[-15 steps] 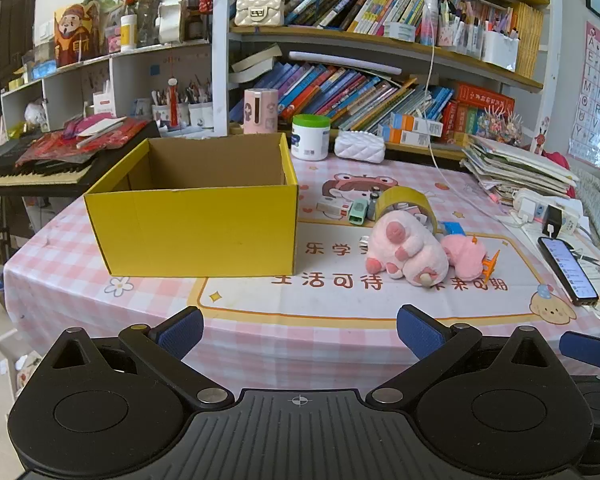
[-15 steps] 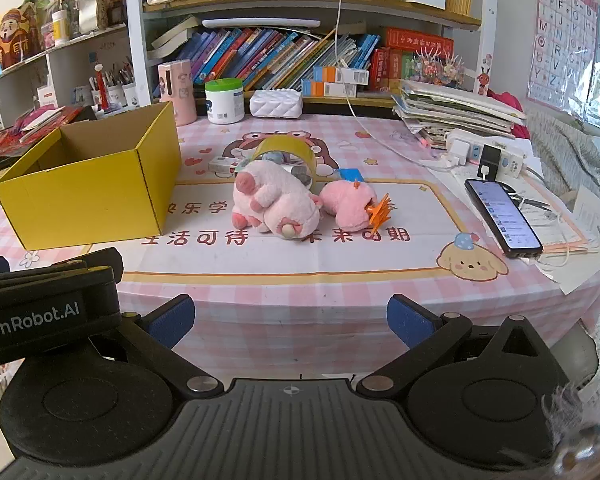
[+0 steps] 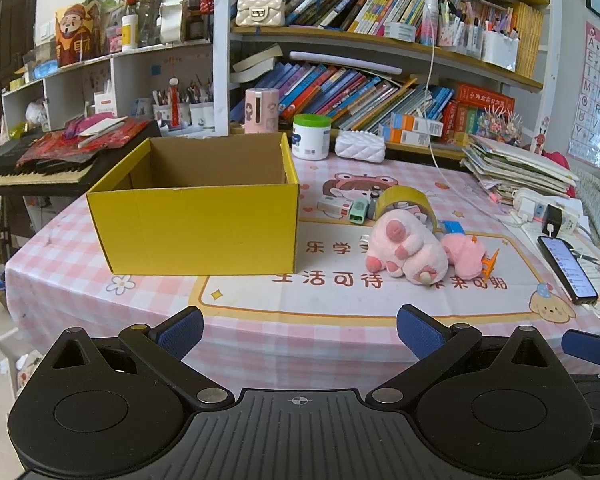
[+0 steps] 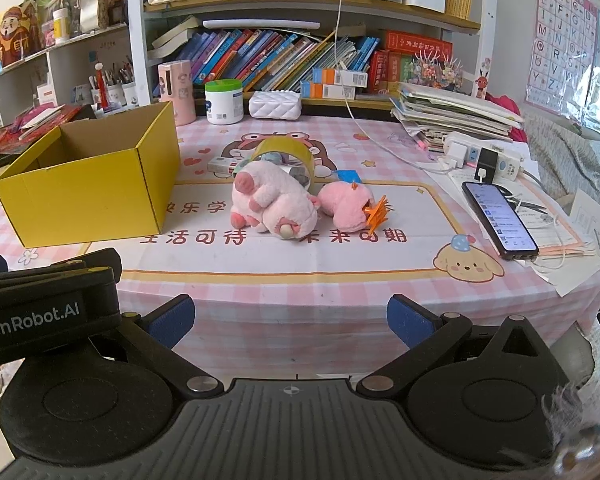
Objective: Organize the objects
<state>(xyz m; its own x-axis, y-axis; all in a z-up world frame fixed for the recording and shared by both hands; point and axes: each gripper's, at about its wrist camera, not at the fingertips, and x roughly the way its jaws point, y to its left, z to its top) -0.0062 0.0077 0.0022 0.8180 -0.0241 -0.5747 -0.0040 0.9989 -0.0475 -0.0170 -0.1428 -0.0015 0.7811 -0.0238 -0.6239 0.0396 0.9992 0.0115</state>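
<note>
An open yellow cardboard box (image 3: 198, 228) (image 4: 88, 196) stands on the pink checked tablecloth, left of a pile of small things. In that pile a pink plush pig (image 3: 404, 250) (image 4: 274, 206) lies beside a smaller pink plush with orange feet (image 3: 466, 256) (image 4: 348, 204). Behind them sit a roll of yellow tape (image 3: 406, 200) (image 4: 286, 150) and a few small items (image 3: 340, 208). My left gripper (image 3: 300, 332) is open and empty, short of the table's near edge. My right gripper (image 4: 290, 322) is likewise open and empty, and the left gripper's body (image 4: 48, 304) shows at its left.
A smartphone (image 3: 566, 270) (image 4: 500, 220) lies at the table's right with a power strip (image 4: 484, 156) and a stack of papers (image 4: 456, 114) behind it. A white tub (image 4: 224, 102), a pink cup (image 4: 176, 92) and a white pouch (image 4: 276, 104) line the back edge before the bookshelves. A keyboard (image 3: 28, 172) stands left.
</note>
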